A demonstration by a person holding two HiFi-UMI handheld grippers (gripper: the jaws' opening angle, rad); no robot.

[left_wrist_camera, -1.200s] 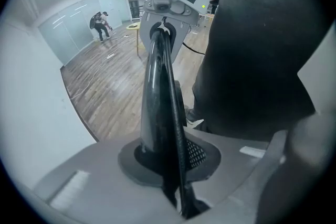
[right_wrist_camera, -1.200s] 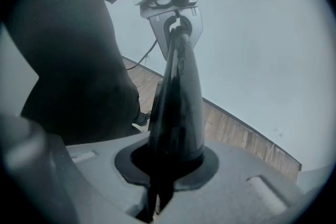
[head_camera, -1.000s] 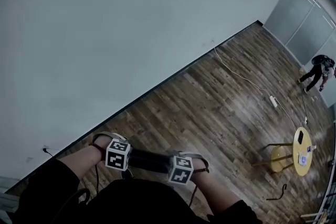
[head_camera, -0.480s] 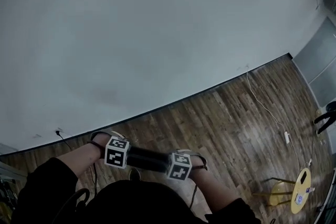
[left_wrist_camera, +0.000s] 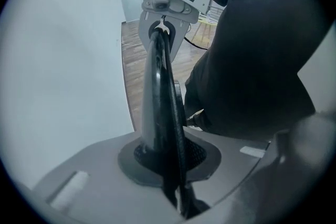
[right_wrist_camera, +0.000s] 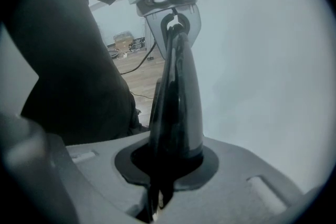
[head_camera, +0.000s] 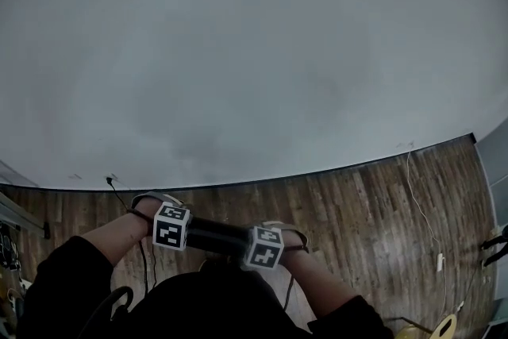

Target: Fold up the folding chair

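Left gripper (left_wrist_camera: 170,176) and right gripper (right_wrist_camera: 163,170) are both clamping the glossy black chair rail (head_camera: 218,236). Folding is likely finished, with only setting down remaining.

Grey wall (head_camera: 254,52) close ahead; open wooden floor (head_camera: 357,202) rightward, 1 cable (head_camera: 413,190) across it.

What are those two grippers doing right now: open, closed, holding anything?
Left gripper: closed on the black bar.
Right gripper: closed on the same black bar.
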